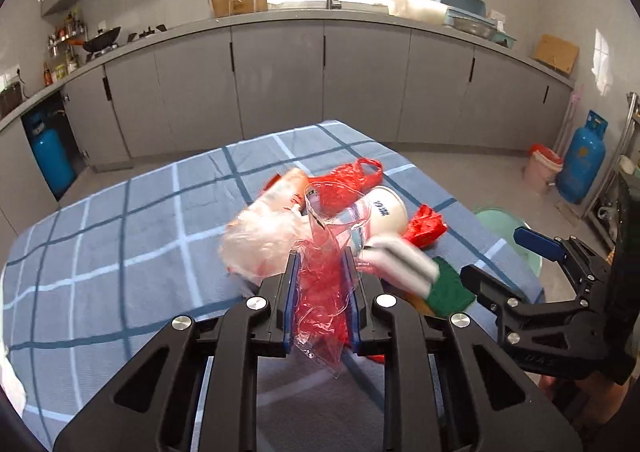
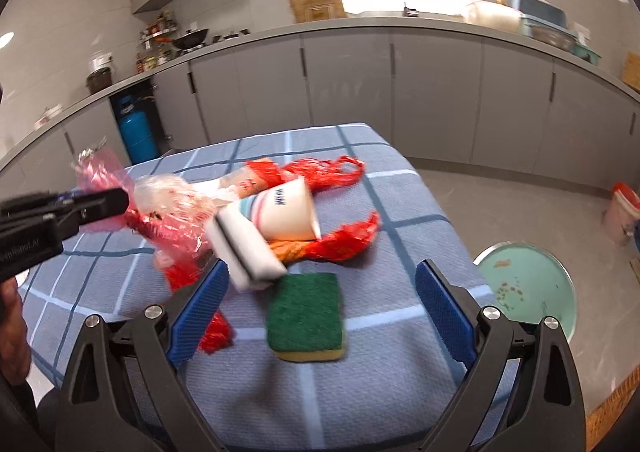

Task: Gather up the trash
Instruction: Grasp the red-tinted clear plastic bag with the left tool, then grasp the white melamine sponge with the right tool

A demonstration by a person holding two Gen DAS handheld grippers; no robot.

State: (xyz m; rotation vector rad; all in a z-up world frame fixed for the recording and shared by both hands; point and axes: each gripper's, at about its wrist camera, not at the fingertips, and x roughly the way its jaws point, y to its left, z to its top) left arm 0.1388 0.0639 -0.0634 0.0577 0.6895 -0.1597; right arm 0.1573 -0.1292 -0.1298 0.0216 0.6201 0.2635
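My left gripper point(image 1: 320, 276) is shut on a clear plastic bag point(image 1: 320, 252) holding red scraps, lifted over the blue checked tablecloth point(image 1: 120, 244); the bag shows in the right wrist view point(image 2: 168, 211), with the left gripper point(image 2: 124, 199) at the left. Beside it lie a crumpled clear wrapper point(image 1: 260, 244), a tipped white paper cup point(image 1: 386, 211), red net bags point(image 1: 352, 179) and a blurred white sponge block point(image 2: 246, 252). My right gripper point(image 2: 320, 292) is open, with a green scouring sponge point(image 2: 306, 310) on the cloth between its fingers. It shows at the right of the left wrist view point(image 1: 504, 260).
A pale green round basin point(image 2: 532, 284) stands on the floor right of the table. A pink bucket point(image 2: 622, 211) and a blue gas cylinder point(image 1: 582, 159) stand further right. Grey kitchen cabinets point(image 1: 280, 79) run along the back.
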